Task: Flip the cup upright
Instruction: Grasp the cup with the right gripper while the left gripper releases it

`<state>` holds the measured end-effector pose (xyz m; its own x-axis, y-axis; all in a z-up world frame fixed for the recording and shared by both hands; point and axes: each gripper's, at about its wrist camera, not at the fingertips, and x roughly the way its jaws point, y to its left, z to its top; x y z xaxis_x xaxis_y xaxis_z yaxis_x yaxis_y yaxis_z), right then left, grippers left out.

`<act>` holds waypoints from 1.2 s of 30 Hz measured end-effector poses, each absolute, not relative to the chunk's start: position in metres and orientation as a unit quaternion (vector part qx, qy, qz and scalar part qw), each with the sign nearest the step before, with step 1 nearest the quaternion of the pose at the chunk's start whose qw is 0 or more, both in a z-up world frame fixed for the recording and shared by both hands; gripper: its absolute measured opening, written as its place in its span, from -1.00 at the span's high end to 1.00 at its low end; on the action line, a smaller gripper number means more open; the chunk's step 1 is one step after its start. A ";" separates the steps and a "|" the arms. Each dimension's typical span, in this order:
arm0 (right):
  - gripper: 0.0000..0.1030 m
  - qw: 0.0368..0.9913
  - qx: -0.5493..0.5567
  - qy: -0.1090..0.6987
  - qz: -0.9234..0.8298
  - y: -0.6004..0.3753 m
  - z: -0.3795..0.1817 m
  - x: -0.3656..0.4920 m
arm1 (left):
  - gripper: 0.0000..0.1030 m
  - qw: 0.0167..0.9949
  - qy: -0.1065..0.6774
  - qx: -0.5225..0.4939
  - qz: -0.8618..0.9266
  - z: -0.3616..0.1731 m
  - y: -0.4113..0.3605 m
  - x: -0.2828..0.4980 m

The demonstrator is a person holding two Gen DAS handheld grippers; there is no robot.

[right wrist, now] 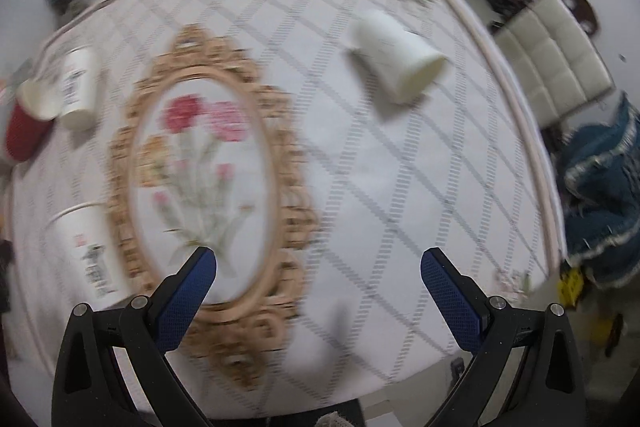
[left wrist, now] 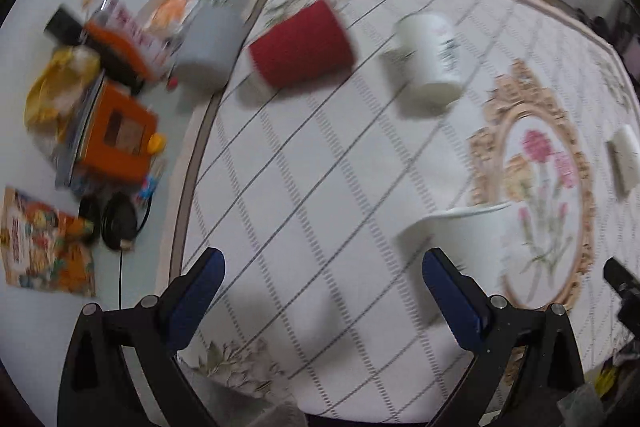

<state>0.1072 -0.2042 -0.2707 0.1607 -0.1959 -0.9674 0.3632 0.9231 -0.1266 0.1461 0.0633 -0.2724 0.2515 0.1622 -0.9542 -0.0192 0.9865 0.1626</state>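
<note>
Several paper cups stand on a patterned tablecloth [left wrist: 320,167]. In the left wrist view a red cup [left wrist: 302,45] and a white printed cup [left wrist: 432,57] stand upside down at the far side, and another white cup [left wrist: 468,239] stands close to my right finger. My left gripper [left wrist: 320,267] is open and empty. In the right wrist view a plain white cup [right wrist: 396,57] sits upside down at the far right, a printed cup [right wrist: 90,255] stands near left, and a white cup [right wrist: 78,87] and a red one [right wrist: 24,131] are far left. My right gripper [right wrist: 318,265] is open and empty.
Left of the table, on the floor, lie an orange box [left wrist: 116,135], a grey bin [left wrist: 212,43], bags and black headphones [left wrist: 116,223]. A small white block [left wrist: 624,155] lies at the table's right. Padded chairs [right wrist: 548,67] and blue cloth [right wrist: 600,203] stand beyond the right edge.
</note>
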 end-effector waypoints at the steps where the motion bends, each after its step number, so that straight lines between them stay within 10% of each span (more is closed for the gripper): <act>1: -1.00 0.760 0.067 0.623 -0.172 -0.195 -0.270 0.111 | -0.96 0.786 0.612 0.056 0.062 -0.278 0.066 0.144; 21: -0.83 0.725 0.003 0.688 -0.045 -0.051 -0.319 0.176 | -0.96 0.749 0.650 0.033 0.121 -0.327 0.153 0.128; 27: -0.29 0.700 0.000 0.712 -0.043 -0.043 -0.337 0.180 | -0.96 0.745 0.656 0.030 0.116 -0.330 0.160 0.128; 36: -0.24 0.715 0.033 0.697 -0.050 -0.050 -0.326 0.167 | -0.96 0.748 0.656 0.024 0.097 -0.327 0.152 0.137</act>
